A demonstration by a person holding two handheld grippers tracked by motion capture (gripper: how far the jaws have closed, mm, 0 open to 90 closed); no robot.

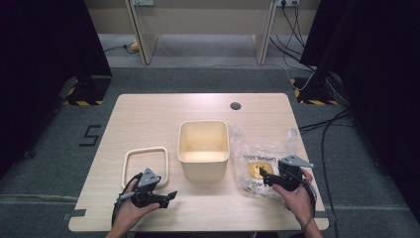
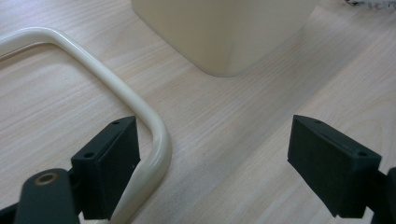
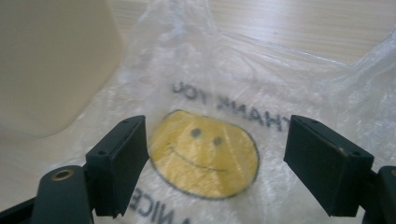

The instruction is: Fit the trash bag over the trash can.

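Observation:
A cream plastic bin stands upright in the middle of the wooden table. Left of it lies a cream rectangular ring frame, flat on the wood. My left gripper is open just in front of the frame's near corner; in the left gripper view the frame's rounded corner curves past the left jaw, with bare wood between the jaws. Right of the bin lies a clear plastic bag printed with a yellow smiley. My right gripper hovers open over that smiley, its jaws straddling it.
The bin's near corner rises ahead of the left gripper. The bin's wall stands close on the left of the right gripper. A dark cable hole sits near the table's far edge. Cables run across the grey floor at the right.

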